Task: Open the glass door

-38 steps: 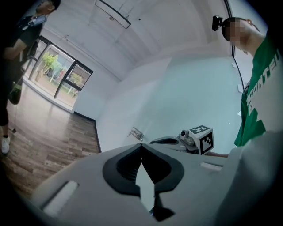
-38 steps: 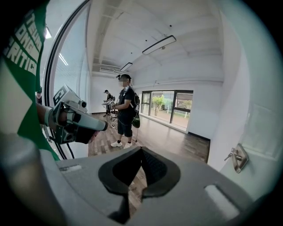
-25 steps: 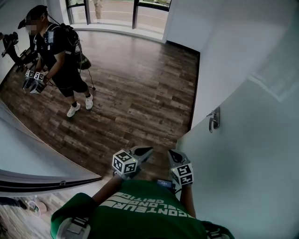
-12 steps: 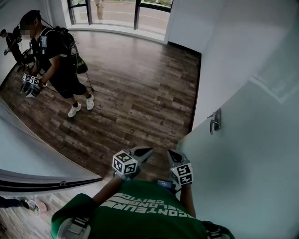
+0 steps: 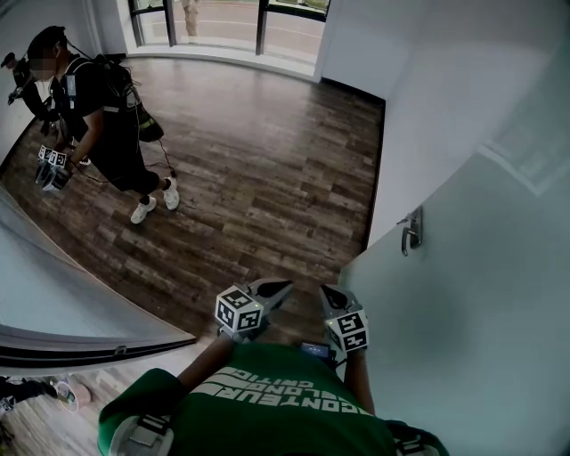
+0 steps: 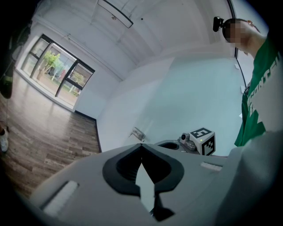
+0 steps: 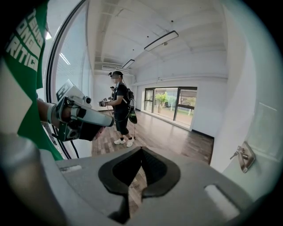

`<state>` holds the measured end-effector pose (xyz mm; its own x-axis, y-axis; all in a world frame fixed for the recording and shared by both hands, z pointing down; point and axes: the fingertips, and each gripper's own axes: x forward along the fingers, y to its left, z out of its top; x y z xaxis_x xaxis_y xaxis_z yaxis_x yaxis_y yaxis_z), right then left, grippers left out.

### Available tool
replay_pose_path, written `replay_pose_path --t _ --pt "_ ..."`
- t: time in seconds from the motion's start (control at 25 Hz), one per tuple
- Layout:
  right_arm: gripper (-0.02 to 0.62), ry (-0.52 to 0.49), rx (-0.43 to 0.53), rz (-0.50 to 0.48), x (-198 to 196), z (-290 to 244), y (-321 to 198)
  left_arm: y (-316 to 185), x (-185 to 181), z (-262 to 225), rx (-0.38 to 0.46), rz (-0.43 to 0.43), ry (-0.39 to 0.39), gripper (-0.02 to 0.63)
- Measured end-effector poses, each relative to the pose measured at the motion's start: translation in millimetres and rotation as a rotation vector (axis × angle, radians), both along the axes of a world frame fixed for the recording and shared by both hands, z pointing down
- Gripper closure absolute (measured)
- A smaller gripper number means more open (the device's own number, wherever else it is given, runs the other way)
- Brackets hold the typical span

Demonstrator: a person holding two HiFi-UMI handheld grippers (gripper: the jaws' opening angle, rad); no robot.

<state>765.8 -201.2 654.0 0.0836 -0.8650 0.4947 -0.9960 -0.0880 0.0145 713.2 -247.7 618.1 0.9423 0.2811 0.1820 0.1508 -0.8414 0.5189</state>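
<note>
While the left hand-held gripper point(image 5: 279, 288) and right hand-held gripper point(image 5: 327, 293) hang shut and empty, the frosted glass door point(image 5: 481, 321) stands rightward. I can't tell if it's latched. Any grasp should meet its lever handle point(image 5: 409, 230) squarely.

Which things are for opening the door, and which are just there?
For the job: door, handle, left gripper, right gripper.
Just there: other person, window, floor.
</note>
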Motion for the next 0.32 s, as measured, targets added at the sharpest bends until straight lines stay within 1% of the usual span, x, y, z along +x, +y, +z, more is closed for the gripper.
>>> replay_pose_path --t 0.08,0.16,0.32 --pt "0.603 -0.003 0.000 -0.003 7 5 -1 -1 7 4 0.003 0.000 -0.005 0.590" --pt "0.603 -0.003 -0.001 -0.004 5 2 -4 -4 5 1 0.002 -0.001 -0.007 0.590" --pt "0.603 -0.001 -0.013 -0.007 -25 -21 -13 -13 -24 -22 -0.008 -0.003 -0.005 0.589"
